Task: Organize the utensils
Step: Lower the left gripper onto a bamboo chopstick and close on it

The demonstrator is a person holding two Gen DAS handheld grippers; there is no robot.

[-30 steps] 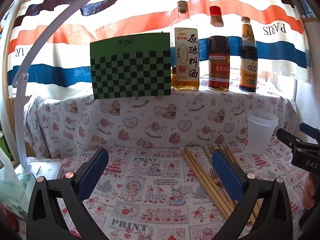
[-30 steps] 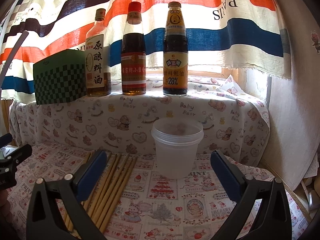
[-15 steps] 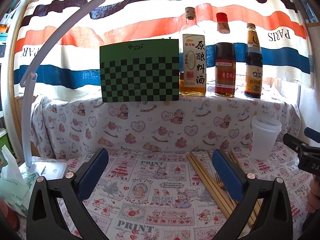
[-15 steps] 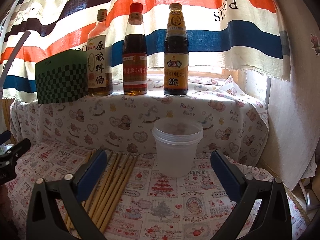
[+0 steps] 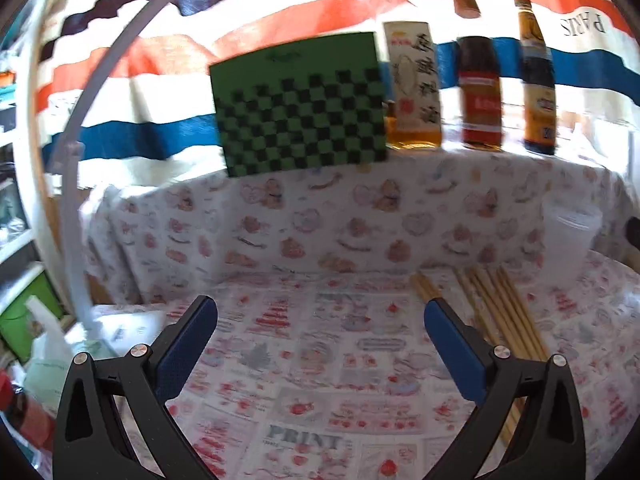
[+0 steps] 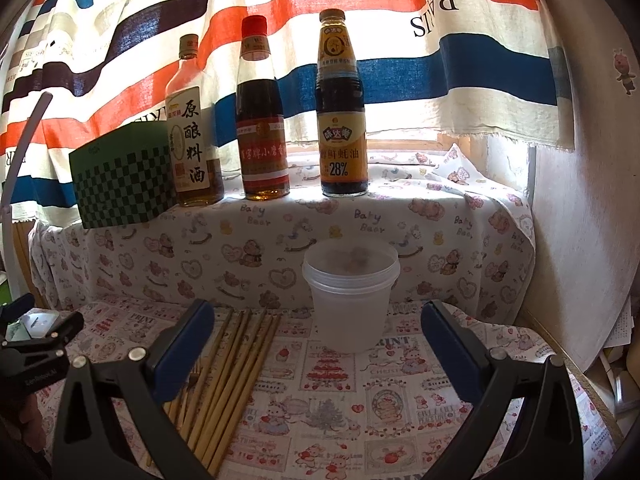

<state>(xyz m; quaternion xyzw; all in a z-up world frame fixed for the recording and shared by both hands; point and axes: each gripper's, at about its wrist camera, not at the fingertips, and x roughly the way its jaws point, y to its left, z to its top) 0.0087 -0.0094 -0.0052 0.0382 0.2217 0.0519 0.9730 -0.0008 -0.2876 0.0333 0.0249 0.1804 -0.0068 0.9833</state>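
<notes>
**Chopsticks: Pre-Grasp Stage**

Chopsticks (image 6: 236, 364) lie loose in a flat bundle on the patterned tablecloth (image 6: 360, 420), just left of the translucent plastic cup (image 6: 351, 292). A fork appears among them. Nothing is collected yet. Both the left gripper (image 5: 320, 344) and right gripper (image 6: 316, 344) stand wide open and empty. The next move likely requires closing on one stick, then lifting it into the cup.

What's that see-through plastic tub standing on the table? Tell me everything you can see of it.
The plastic tub is a round, translucent whitish container with a thicker stepped rim and sides that taper slightly downward. It stands upright and open-topped on the printed tablecloth, just in front of the cloth-covered ledge. It looks empty. The chopsticks lie to its left, apart from it; nothing touches it.
</notes>
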